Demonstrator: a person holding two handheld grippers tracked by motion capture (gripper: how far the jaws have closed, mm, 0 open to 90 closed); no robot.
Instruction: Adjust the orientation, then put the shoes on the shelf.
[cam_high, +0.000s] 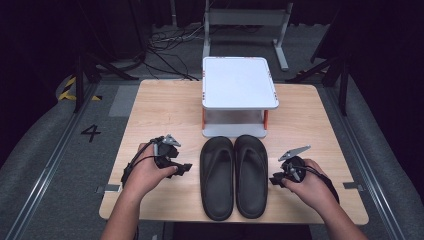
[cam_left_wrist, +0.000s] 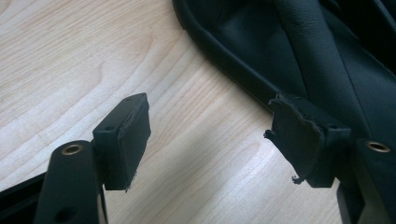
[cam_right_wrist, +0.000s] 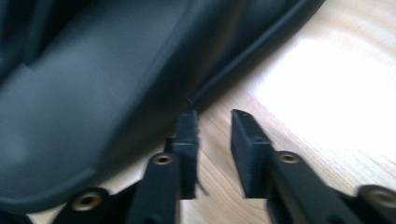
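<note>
Two black sandals lie side by side at the front middle of the wooden table (cam_high: 160, 107), the left sandal (cam_high: 217, 177) and the right sandal (cam_high: 251, 175). My left gripper (cam_high: 186, 168) rests just left of the left sandal. In the left gripper view it (cam_left_wrist: 212, 140) is open wide over bare wood, with the sandal's edge (cam_left_wrist: 233, 56) beside its right jaw. My right gripper (cam_high: 274, 180) sits just right of the right sandal. In the right gripper view it (cam_right_wrist: 215, 149) is open by a narrow gap with nothing in it, close to the sandal's rim (cam_right_wrist: 93, 93).
A white two-level rack (cam_high: 239, 82) with orange posts stands at the back middle of the table, just behind the sandals' toes. Bare wood lies to either side. Cables and stand legs sit on the grey floor (cam_high: 45, 150) beyond the table.
</note>
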